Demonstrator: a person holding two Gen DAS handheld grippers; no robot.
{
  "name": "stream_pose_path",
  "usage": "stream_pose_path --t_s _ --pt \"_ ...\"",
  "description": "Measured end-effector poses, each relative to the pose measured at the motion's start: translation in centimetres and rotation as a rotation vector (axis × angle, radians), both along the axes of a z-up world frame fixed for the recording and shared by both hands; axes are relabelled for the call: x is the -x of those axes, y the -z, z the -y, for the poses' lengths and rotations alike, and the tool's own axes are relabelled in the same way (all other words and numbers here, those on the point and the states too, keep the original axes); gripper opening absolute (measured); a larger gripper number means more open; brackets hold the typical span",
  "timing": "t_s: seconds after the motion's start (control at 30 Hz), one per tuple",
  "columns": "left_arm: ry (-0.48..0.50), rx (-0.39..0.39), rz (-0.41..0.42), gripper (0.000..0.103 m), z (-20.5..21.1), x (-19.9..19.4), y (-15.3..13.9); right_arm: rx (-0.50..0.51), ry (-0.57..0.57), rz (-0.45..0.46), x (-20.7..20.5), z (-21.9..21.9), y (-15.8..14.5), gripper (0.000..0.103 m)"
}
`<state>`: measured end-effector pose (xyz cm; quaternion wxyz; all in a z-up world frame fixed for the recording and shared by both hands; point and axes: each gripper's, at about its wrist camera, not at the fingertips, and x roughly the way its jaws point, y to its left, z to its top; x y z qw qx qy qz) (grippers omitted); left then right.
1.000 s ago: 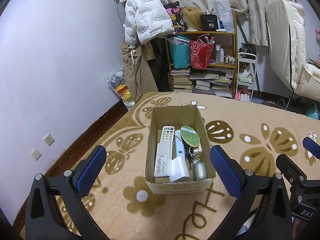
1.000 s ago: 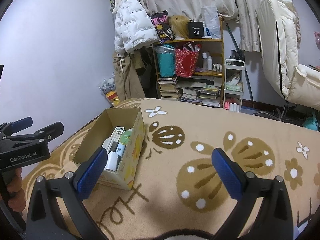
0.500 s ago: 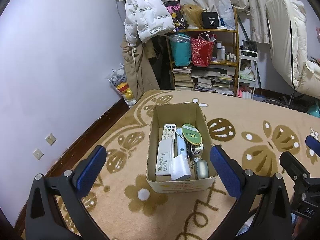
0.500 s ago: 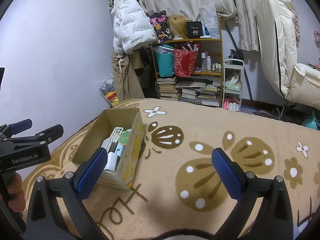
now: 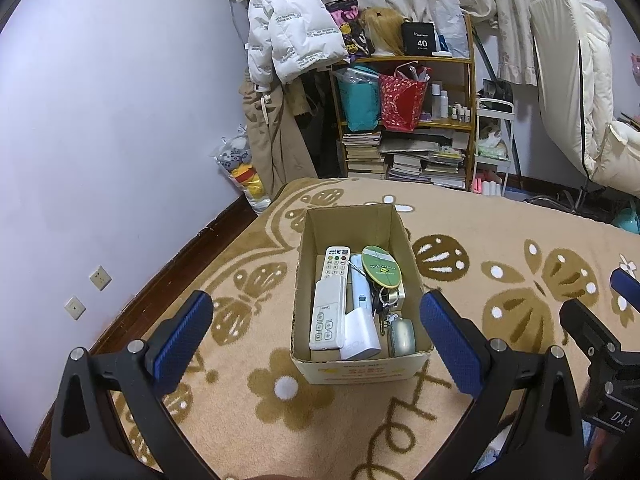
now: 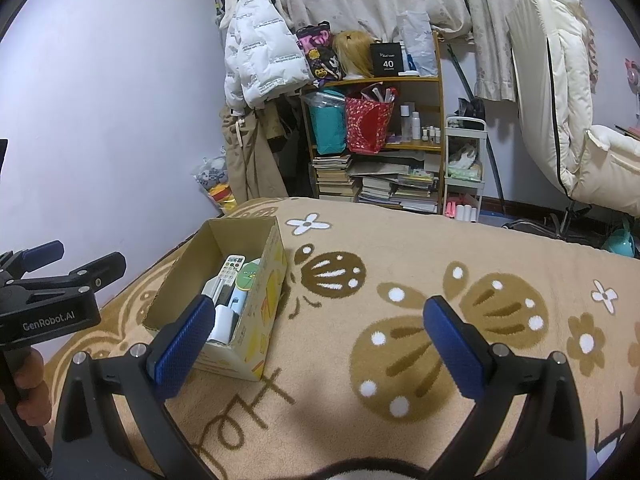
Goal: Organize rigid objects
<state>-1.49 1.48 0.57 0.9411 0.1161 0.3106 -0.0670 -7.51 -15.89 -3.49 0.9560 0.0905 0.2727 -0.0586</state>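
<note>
Beige blanket point(image 5: 480, 216) with brown butterfly and flower patterns covered the work surface, and a cluttered wooden shelf point(image 5: 404, 120) of books and bags stood against the far wall beside a white padded jacket point(image 5: 288, 28). On the blanket sat an open cardboard box point(image 5: 356, 220), holding a white remote control point(image 5: 330, 300) along its left side, a green oval tag point(image 5: 381, 270) toward the right, a white charger block point(image 5: 360, 334) at the near end, a bunch of keys point(image 5: 382, 304) and a small silver case point(image 5: 402, 336) in the near right corner. The left gripper point(image 5: 316, 340) hung over the near end of the box, spread wide and holding nothing. The right gripper point(image 6: 316, 338) hovered above bare blanket to the right of the box, likewise spread wide and empty. A hand point(image 6: 32, 384) gripped the left tool's handle.
</note>
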Motion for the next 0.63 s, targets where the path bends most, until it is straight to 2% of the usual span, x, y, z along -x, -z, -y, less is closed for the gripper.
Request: stream_pose_path --t_s 0.63 --pt "0.002 -0.005 -0.006 0.102 -0.04 0.07 -0.05 -0.002 0.002 0.0 -0.04 0.04 -0.09 0.103"
